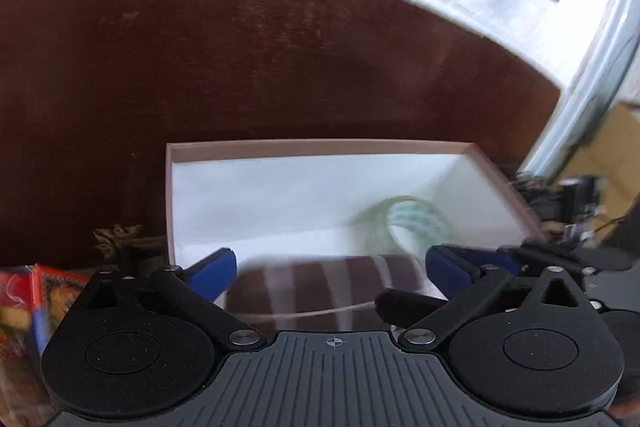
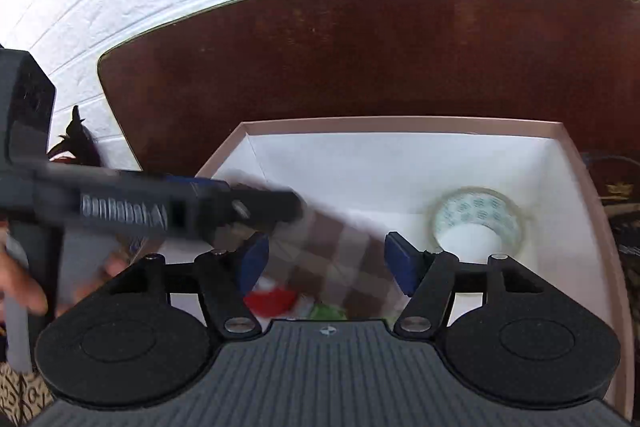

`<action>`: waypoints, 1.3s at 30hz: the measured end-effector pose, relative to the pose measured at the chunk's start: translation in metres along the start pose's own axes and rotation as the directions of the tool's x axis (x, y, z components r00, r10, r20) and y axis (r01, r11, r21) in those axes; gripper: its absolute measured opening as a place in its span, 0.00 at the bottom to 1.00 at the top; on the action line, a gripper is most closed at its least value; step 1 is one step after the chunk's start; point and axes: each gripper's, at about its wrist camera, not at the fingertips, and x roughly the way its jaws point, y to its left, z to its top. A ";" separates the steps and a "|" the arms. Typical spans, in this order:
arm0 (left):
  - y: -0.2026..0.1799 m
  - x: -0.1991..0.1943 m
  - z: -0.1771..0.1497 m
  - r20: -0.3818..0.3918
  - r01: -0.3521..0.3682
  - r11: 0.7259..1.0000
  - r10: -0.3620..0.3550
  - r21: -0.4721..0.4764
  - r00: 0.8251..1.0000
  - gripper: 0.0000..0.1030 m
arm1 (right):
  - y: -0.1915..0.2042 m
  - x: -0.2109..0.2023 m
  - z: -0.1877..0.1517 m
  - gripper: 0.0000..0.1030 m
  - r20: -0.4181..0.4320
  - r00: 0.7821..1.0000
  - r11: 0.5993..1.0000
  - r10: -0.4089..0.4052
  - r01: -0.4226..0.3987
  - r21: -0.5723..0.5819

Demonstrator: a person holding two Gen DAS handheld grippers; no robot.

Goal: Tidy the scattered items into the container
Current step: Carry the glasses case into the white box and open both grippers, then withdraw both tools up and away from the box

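Step in hand, prob.: putting checked cloth (image 2: 336, 259) into box (image 2: 400, 125). Left gripper (image 1: 330, 273) spread wide over box, cloth below, apparently released; blurred, grip unclear. Right gripper (image 2: 326, 259) also spread, holding nothing. Tape roll (image 2: 478, 219) lay inside, far corner. Red packets (image 1: 24, 291) outside box; next: fetch those.

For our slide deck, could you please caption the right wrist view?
Open right gripper above the white box, where the left gripper lowers a brown checked cloth beside a tape roll.
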 end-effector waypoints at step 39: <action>-0.092 -0.229 -0.137 0.113 -0.173 0.980 0.162 0.097 0.980 1.00 | 0.121 -0.191 -0.121 0.99 0.006 0.938 0.928 -0.346 0.343 -0.145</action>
